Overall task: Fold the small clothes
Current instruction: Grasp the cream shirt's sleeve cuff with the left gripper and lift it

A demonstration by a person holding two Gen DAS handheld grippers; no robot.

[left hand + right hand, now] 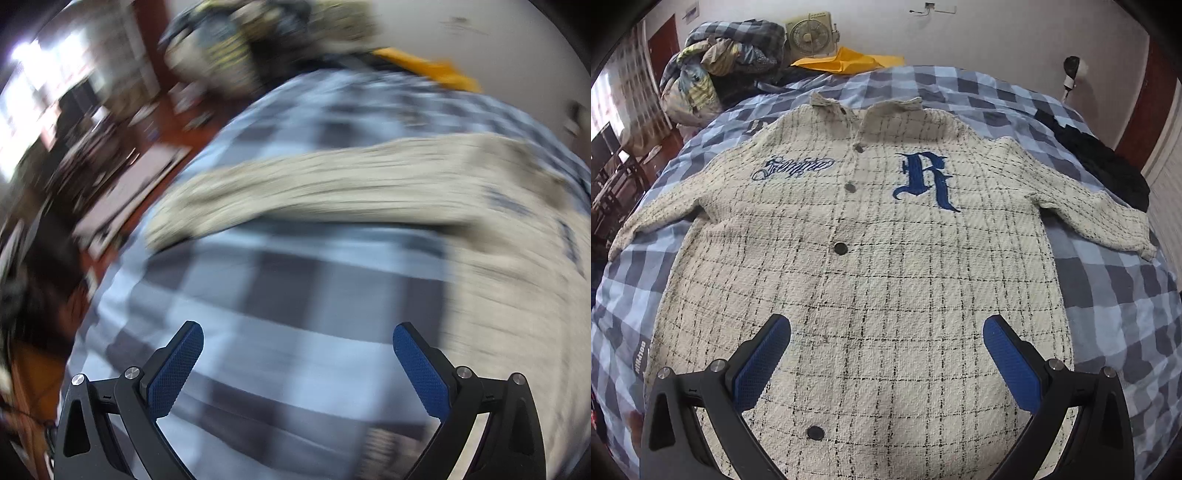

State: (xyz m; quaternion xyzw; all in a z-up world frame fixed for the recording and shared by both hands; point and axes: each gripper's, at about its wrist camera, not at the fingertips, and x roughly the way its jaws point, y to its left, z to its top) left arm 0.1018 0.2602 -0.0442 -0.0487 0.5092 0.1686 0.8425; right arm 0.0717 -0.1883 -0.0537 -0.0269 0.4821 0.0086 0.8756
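Right hand-held gripper (886, 354) open over shirt (864, 258) hem, collar away; left hand-held gripper (297, 363) open, probably nearer left sleeve (314, 195).

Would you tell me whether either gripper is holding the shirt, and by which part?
Nothing is held: the left gripper and right gripper are both open above the shirt.

Both wrist views low over the checked bedspread (1108, 295), sharing the cream shirt (868, 277).
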